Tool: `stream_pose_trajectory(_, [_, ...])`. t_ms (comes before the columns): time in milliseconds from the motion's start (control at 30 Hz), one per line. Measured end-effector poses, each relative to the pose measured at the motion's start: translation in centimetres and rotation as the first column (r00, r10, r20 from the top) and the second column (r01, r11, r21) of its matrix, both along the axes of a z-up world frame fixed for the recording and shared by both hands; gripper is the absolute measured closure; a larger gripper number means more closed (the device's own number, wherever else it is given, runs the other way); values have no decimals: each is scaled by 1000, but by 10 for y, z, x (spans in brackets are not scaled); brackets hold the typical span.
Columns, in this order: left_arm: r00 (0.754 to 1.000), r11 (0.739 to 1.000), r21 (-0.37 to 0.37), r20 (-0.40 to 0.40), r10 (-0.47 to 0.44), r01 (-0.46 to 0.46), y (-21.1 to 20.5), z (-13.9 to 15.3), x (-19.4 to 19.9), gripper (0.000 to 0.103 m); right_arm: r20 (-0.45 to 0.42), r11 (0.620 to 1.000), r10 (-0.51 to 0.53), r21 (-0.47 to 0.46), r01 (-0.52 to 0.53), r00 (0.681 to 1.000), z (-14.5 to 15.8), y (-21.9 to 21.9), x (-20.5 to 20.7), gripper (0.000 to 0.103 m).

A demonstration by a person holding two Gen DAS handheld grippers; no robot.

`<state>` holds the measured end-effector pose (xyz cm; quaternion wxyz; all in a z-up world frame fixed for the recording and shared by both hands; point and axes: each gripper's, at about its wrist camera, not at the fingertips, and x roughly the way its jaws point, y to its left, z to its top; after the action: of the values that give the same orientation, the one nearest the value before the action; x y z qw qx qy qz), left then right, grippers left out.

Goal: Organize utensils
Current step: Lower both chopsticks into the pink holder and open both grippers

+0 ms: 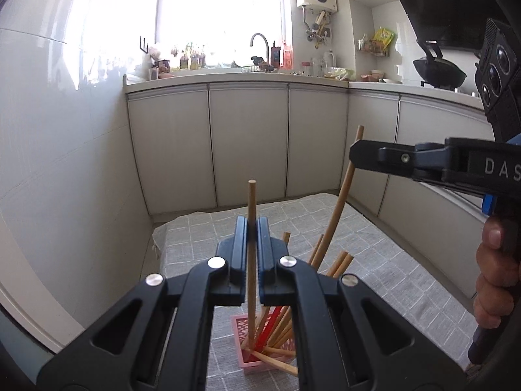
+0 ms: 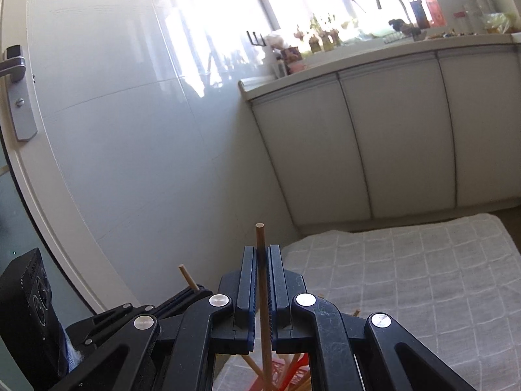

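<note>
Two chopsticks are in hand, my left claw (image 1: 251,228) clamped on one (image 1: 251,202) and my right claw (image 2: 263,259) on another (image 2: 260,238), both over the pink holder (image 1: 242,356) on the cloth (image 1: 374,260); next I'd lower each into it.

cabinets (image 1: 247,143) white | faucet (image 1: 259,44) at window | wok (image 1: 438,71) right

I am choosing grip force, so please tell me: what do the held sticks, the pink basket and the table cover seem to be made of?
The sticks look like bamboo or wood: tan, matte, round cut ends. The pink basket looks like moulded plastic: uniform colour, cut-out lattice wall. The table cover looks like woven cloth, grey with a pale grid, its edge draping softly.
</note>
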<state>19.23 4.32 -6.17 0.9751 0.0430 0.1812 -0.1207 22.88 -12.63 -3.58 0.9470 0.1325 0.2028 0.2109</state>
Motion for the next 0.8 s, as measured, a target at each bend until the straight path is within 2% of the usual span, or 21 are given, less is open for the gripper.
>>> stream_pose_trajectory(200, [998, 1000, 19, -58, -9, 10, -1, -7, 10, 97, -58, 1000, 0, -22, -2, 998, -33, 7, 20, 98])
stream_pose_trajectory(333, [997, 1000, -22, -83, -7, 5, 4, -4, 16, 97, -86, 1000, 0, -26, -2, 996, -44, 6, 26, 98])
stream_pose_trajectory(400, [996, 999, -41, -92, -3, -1, 7, -1, 16, 94, -94, 1000, -3, -21, 1, 996, -46, 3, 27, 97])
stream_pose_trajectory(467, [996, 998, -61, -94, -1, -5, 9, 2, 17, 81, -100, 1000, 0, -6, -1, 995, -46, 0, 27, 96])
stream_pose_trajectory(500, [995, 998, -69, -96, -1, -6, 10, 2, 17, 78, -103, 1000, -1, -2, 1, 995, -46, -2, 27, 95])
stream_pose_trajectory(567, [995, 996, -85, -102, -5, -4, 11, 3, 16, 75, -104, 1000, -6, -1, 6, 995, -44, -4, 26, 92])
stream_pose_trajectory(633, [994, 995, -100, -113, -9, -2, 12, 4, 16, 73, -107, 1000, -7, 7, 8, 994, -43, -7, 25, 80])
stream_pose_trajectory(800, [991, 991, -137, -134, -9, -10, 14, 5, 15, 66, -104, 999, -10, 34, 14, 994, -35, -16, 19, 71])
